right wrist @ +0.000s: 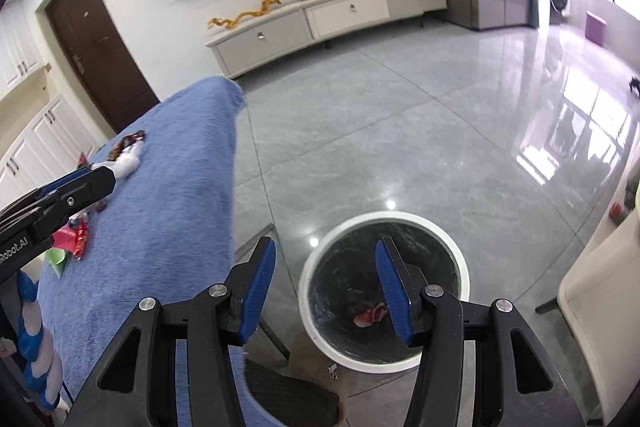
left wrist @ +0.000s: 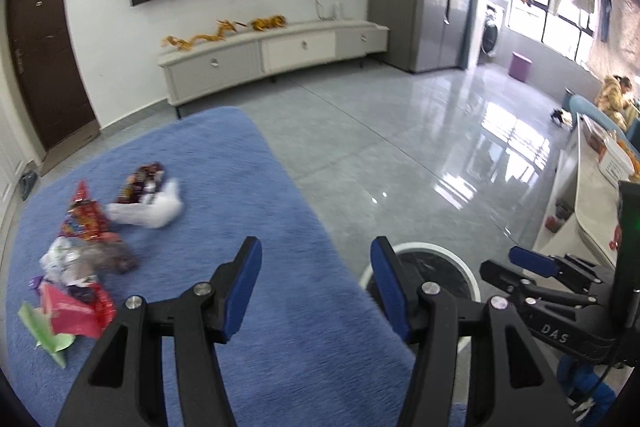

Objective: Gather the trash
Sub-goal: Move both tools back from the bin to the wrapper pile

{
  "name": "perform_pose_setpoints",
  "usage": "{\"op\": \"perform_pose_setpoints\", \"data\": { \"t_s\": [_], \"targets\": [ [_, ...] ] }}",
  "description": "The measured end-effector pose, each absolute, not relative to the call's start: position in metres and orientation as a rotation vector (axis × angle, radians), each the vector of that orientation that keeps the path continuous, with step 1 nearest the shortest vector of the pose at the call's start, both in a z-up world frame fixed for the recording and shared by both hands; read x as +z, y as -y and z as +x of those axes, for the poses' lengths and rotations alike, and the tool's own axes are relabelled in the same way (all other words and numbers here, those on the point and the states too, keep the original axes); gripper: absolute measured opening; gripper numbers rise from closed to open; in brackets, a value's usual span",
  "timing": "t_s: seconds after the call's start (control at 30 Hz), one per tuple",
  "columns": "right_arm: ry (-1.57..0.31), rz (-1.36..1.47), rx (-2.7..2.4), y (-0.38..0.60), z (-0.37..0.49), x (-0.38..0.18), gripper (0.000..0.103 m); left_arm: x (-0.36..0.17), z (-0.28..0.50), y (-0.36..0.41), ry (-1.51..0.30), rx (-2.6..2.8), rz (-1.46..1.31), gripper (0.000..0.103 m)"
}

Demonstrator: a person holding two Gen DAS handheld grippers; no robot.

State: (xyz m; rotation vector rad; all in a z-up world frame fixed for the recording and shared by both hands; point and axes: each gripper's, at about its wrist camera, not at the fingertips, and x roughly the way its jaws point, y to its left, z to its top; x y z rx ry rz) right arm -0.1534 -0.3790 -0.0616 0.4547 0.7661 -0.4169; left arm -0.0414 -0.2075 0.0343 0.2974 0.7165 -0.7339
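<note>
Several pieces of trash lie on the blue cloth-covered table: a white crumpled tissue, a dark snack wrapper, a red wrapper, a clear plastic wad and a pink and green wrapper. My left gripper is open and empty above the table's right edge. My right gripper is open and empty above the white-rimmed trash bin. A red wrapper lies inside the bin. The bin's rim also shows in the left wrist view.
The bin stands on the grey tiled floor right of the table. A white TV cabinet lines the far wall. A cream chair stands at the right. My right gripper's body is close to the left one.
</note>
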Motion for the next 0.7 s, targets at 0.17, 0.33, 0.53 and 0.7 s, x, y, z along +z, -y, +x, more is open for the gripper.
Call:
{"op": "perform_pose_setpoints", "data": {
  "t_s": [0.17,0.33,0.53,0.7],
  "targets": [
    [-0.740,0.378,-0.397,0.351,-0.144,-0.035,0.052,0.046,-0.035,0.166,-0.670,-0.679,0.239,0.061],
    [-0.720,0.302,-0.395,0.320,-0.132,-0.015,0.052,0.055,-0.028,0.119,-0.638,-0.623,0.170,0.063],
    [-0.706,0.202,-0.354,0.274,-0.112,0.004,0.052,0.060,-0.018,0.068,-0.609,-0.561,0.082,0.073],
    [-0.716,0.158,-0.295,0.236,-0.094,0.014,0.056,0.059,-0.010,0.029,-0.600,-0.519,0.027,0.073]
  ]
}}
